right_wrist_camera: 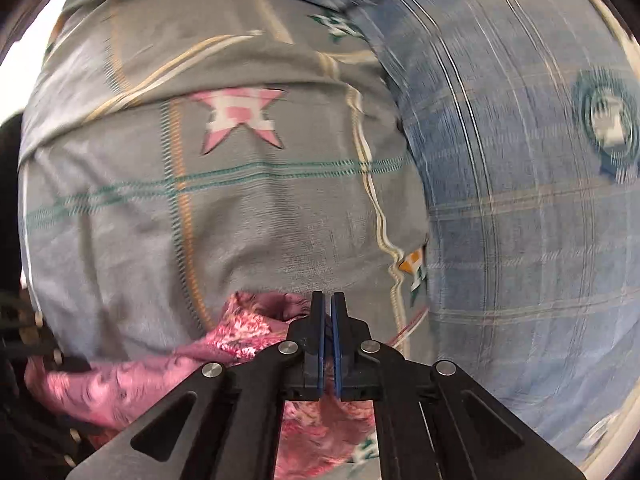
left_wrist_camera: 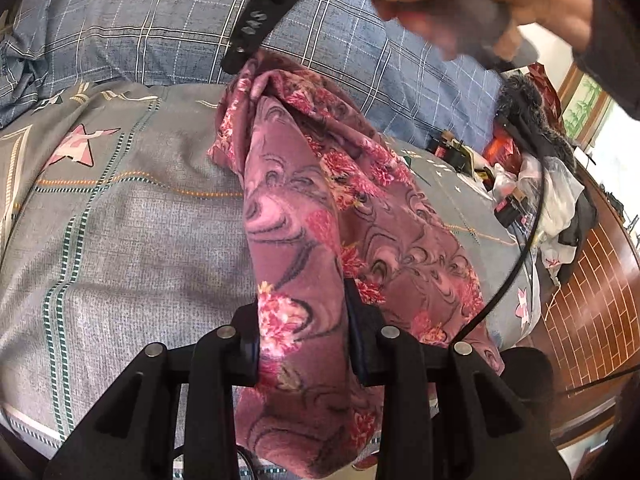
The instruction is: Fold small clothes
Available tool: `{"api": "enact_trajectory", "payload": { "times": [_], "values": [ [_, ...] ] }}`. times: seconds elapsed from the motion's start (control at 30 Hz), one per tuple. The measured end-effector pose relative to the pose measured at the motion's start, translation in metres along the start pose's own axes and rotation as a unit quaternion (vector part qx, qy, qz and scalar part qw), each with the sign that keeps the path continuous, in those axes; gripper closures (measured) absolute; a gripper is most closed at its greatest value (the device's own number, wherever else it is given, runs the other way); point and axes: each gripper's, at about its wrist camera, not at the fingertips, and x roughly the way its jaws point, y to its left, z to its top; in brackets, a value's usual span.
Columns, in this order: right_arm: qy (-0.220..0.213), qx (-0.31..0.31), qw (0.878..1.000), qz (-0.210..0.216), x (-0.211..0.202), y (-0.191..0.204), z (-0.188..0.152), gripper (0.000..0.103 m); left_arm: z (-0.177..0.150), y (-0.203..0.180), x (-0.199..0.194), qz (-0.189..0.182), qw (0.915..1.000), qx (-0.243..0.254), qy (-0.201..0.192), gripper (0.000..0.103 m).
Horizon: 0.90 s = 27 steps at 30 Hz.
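Clamped on a thick fold of the floral garment (left_wrist_camera: pixel 296 240), the left gripper (left_wrist_camera: pixel 302 344) has mauve, flower-printed cloth bulging between its two black fingers and spilling below them. Beyond its tips the same cloth rises as a taut ridge to the right gripper (left_wrist_camera: pixel 240 56), which pinches the far corner from above, the person's right hand (left_wrist_camera: pixel 480 4) wrapped around its handle. A black cable (left_wrist_camera: pixel 520 240) curves down just right of the cloth.

In the right wrist view, the right gripper (right_wrist_camera: pixel 327 312) has its blue-lined fingers nearly pressed together, with garment (right_wrist_camera: pixel 240 328) gathered under and left of them; this view is blurred.

Under the cloth lies a grey bedspread (left_wrist_camera: pixel 132 216) with pink stars and green stitch lines. Farther off, a blue plaid quilt (left_wrist_camera: pixel 140 24) is bunched along its far edge. Far right of the left gripper sits a heap of clutter (left_wrist_camera: pixel 532 184): plastic bags, dark clothing, a fur-trimmed item, small boxes. A brick-patterned floor (left_wrist_camera: pixel 592 288) shows beyond.
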Motion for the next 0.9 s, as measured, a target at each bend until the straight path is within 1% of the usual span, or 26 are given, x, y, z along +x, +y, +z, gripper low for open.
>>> {"api": "enact_trajectory", "payload": {
  "times": [0.07,0.1,0.17,0.2,0.23,0.27,0.3,0.33,0.4,0.47,0.57,0.6,0.63,0.7,0.8,0.83,0.87,0.9],
  "values": [
    [-0.004,0.038,0.999,0.013,0.005,-0.011,0.002,0.101,0.0,-0.001,0.0,0.001,1.0,0.001,0.003,0.073],
    [-0.01,0.062,0.998,0.028,0.001,-0.016,0.005,0.103,-0.001,0.0,0.002,-0.004,0.9999,-0.002,0.011,0.073],
    [-0.043,0.078,0.995,0.035,-0.015,-0.02,0.007,0.103,-0.004,-0.002,0.004,-0.002,0.9999,0.0,0.015,0.073],
    [-0.051,0.096,0.992,0.064,-0.022,-0.029,0.007,0.091,-0.004,-0.003,0.004,0.002,0.9999,0.006,0.013,0.073],
    [-0.046,0.108,0.989,0.095,-0.026,-0.033,0.005,0.075,-0.004,-0.004,0.004,0.002,0.9999,0.009,0.014,0.073],
    [-0.041,0.115,0.986,0.114,-0.03,-0.033,0.003,0.064,-0.004,-0.003,0.004,0.0,0.9999,0.007,0.014,0.073],
    [-0.04,0.112,0.986,0.113,-0.031,-0.031,0.0,0.049,-0.003,-0.002,0.004,-0.003,0.9999,0.003,0.015,0.073],
    [-0.034,0.097,0.989,0.109,-0.029,-0.025,-0.002,0.039,-0.003,-0.001,0.003,-0.007,0.9998,0.0,0.017,0.073],
    [-0.021,0.058,0.994,0.086,-0.021,-0.009,-0.008,0.039,-0.003,0.0,0.003,-0.009,0.9998,-0.002,0.019,0.073],
    [-0.011,0.053,0.995,0.085,-0.011,-0.002,-0.013,0.039,-0.004,-0.001,0.003,-0.009,0.9998,-0.002,0.02,0.073],
    [0.004,0.075,0.99,0.119,0.003,0.003,-0.019,0.039,-0.004,-0.001,0.002,-0.01,0.9997,-0.001,0.022,0.073],
    [-0.005,0.077,0.986,0.147,0.002,0.004,-0.021,0.039,-0.004,-0.001,0.001,-0.012,0.9997,-0.002,0.022,0.073],
    [-0.015,0.076,0.984,0.162,-0.001,0.004,-0.023,0.039,-0.004,0.0,0.001,-0.014,0.9996,-0.002,0.023,0.073],
    [-0.029,0.074,0.981,0.177,-0.009,0.003,-0.029,0.039,-0.004,0.0,0.001,-0.014,0.9996,-0.003,0.023,0.073],
    [-0.017,0.092,0.984,0.154,-0.002,-0.011,-0.042,0.039,-0.004,0.0,0.001,-0.013,0.9997,-0.001,0.023,0.073],
    [-0.015,0.101,0.983,0.153,0.002,-0.013,-0.045,0.038,-0.003,0.0,0.001,-0.013,0.9997,-0.001,0.022,0.073],
    [-0.017,0.11,0.982,0.155,0.006,-0.014,-0.046,0.038,-0.004,0.0,0.001,-0.013,0.9997,-0.001,0.023,0.073],
    [-0.031,0.115,0.981,0.153,0.008,-0.013,-0.048,0.039,-0.003,0.0,0.002,-0.012,0.9996,-0.002,0.024,0.073]
  ]
}}
